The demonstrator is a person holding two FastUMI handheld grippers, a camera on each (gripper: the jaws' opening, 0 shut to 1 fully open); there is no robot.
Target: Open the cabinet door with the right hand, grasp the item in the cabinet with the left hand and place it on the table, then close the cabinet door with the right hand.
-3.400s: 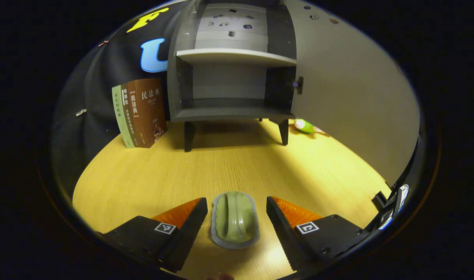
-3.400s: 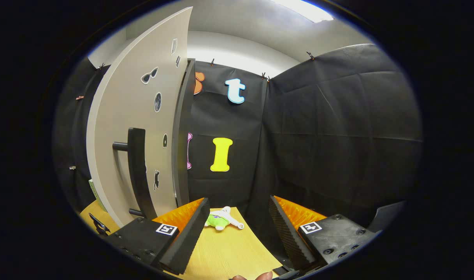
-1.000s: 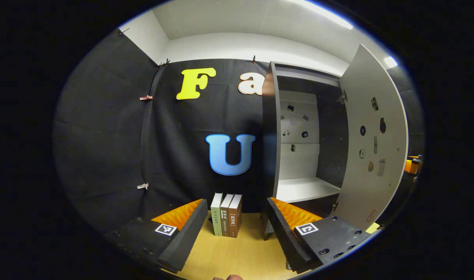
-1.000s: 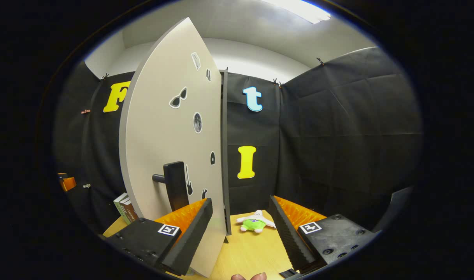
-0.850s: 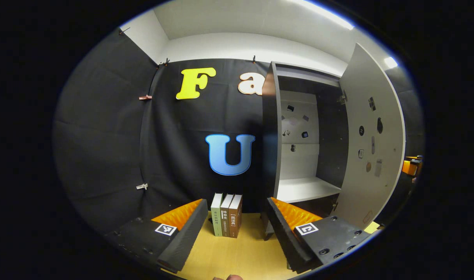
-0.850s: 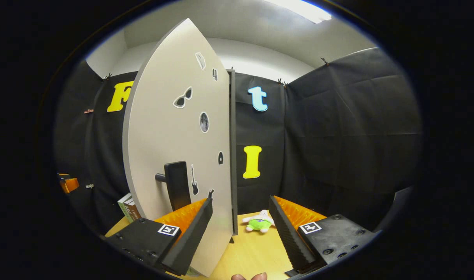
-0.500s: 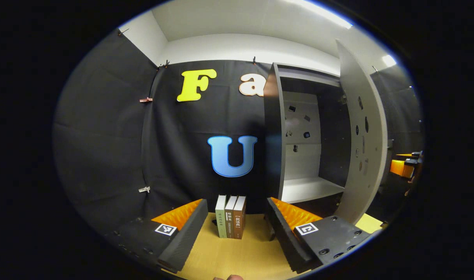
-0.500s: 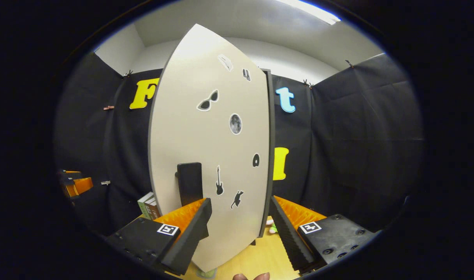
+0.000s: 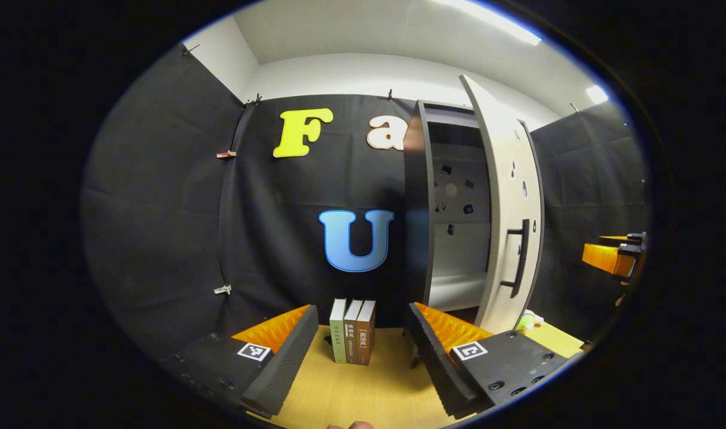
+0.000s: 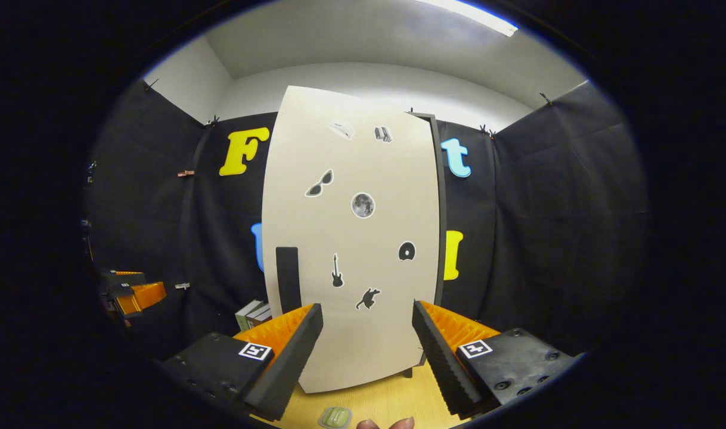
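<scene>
The door (image 10: 351, 238) at frame centre is judged half shut; a final push is needed. Both grippers' fingers are spread, empty.

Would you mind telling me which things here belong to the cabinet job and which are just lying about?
Part of the job:
cabinet door, nearly shut
door handle
green item on the table
right gripper, open
left gripper, open

Lying about:
books
plush toy
</scene>
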